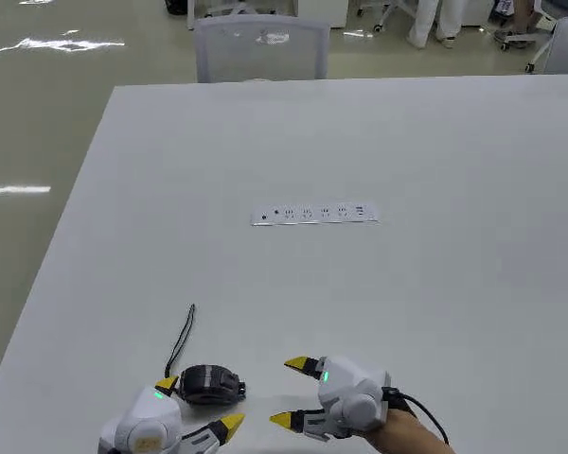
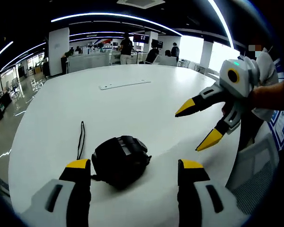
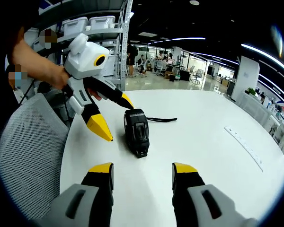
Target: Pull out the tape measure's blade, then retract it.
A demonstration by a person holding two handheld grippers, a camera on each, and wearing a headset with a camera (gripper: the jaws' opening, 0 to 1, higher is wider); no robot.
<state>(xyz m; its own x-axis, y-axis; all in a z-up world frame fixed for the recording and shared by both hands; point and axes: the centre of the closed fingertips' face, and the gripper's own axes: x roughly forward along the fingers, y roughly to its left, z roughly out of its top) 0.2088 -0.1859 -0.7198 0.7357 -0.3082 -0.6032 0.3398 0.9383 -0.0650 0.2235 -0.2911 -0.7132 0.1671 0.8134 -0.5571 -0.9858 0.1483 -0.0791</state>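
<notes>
A black tape measure [image 1: 209, 384] with a thin black wrist strap [image 1: 181, 339] lies on the white table [image 1: 360, 142] near its front edge. In the left gripper view the tape measure [image 2: 120, 160] sits between and just ahead of my open left gripper [image 2: 131, 166]. In the head view the left gripper [image 1: 201, 405] straddles it from the near side. My right gripper [image 1: 294, 392] hovers open to the tape's right, jaws pointing left. The right gripper view has the tape measure [image 3: 136, 131] ahead of my right gripper [image 3: 143, 167], a short gap away, blade not visibly drawn out.
A flush power-socket strip [image 1: 313, 214] is set in the table's middle. A grey mesh chair [image 1: 261, 47] stands at the far edge. Another mesh chair back [image 3: 28, 156] is close on the near side. Shelving and office desks fill the background.
</notes>
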